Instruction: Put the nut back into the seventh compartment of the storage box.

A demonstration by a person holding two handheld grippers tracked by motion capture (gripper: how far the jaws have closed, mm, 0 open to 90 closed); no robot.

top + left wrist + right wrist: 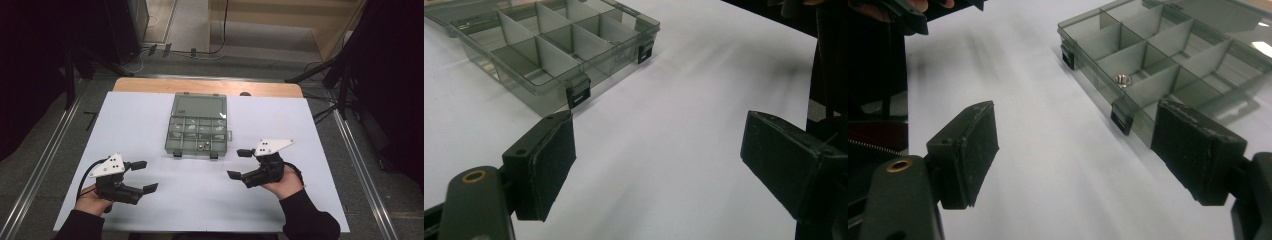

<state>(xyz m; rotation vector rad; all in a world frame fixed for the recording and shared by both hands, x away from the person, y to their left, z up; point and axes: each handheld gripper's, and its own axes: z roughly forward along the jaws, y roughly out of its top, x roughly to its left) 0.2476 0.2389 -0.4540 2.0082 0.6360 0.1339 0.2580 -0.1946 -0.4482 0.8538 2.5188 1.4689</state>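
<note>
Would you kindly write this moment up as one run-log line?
left gripper: open, empty | right gripper: open, empty | organizer box: lid open, between grippers, untouched | white table

A grey see-through compartment box (198, 125) lies flat on the white table (150, 120), lid open to the far side. Dividers split it into small cells; one holds a metal nut (1121, 79).

The compartment box (196, 131) lies on the table (150, 120), at the middle toward the far side, with its lid (199, 105) open behind it. Small metal parts (202, 147) lie in its near compartments. The left gripper (141, 176) is near-left of the box, the right gripper (239, 163) near-right, both apart from it.
</note>
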